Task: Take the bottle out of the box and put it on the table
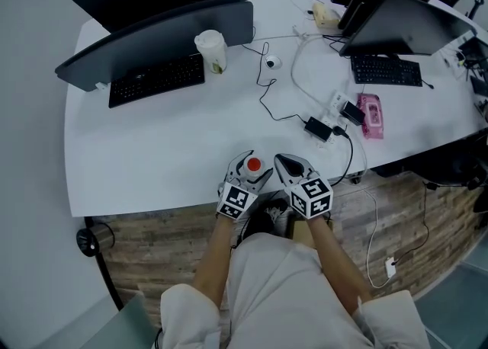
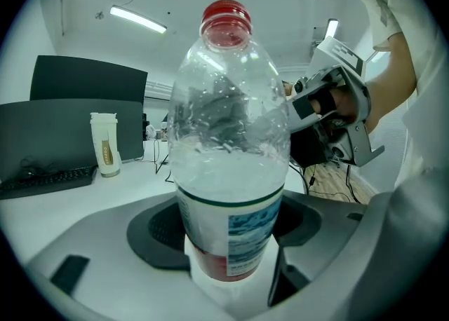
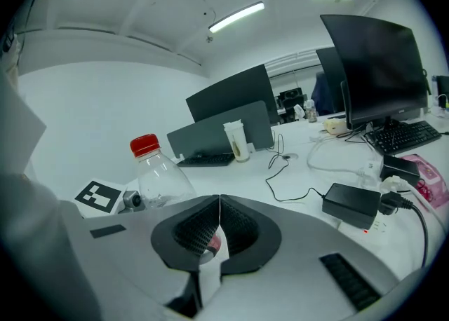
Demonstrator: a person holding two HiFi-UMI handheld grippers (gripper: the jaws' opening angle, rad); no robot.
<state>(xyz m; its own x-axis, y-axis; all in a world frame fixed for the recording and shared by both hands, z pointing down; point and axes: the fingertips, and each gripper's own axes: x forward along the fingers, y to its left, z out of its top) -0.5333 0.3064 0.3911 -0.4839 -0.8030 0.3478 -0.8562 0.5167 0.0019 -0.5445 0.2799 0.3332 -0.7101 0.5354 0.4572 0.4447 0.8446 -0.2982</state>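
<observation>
A clear bottle (image 1: 253,164) with a red cap stands upright between the jaws of my left gripper (image 1: 245,174), just inside the white table's front edge (image 1: 152,201). In the left gripper view the bottle (image 2: 228,151) fills the middle, part full of water, and my left gripper (image 2: 228,246) is shut on its labelled lower body. I cannot tell whether its base touches the table. My right gripper (image 1: 288,163) hovers close to the right of it, shut and holding nothing. In the right gripper view my right gripper (image 3: 219,232) has its pads together, with the bottle (image 3: 158,176) beyond at the left.
On the table are a white cup (image 1: 212,50), two keyboards (image 1: 156,79) (image 1: 385,71), dark monitors (image 1: 164,31), a black power adapter (image 1: 319,128) with trailing cables, and a pink pack (image 1: 370,113). A brown box-like thing (image 1: 305,227) shows below the table's edge, under my right arm.
</observation>
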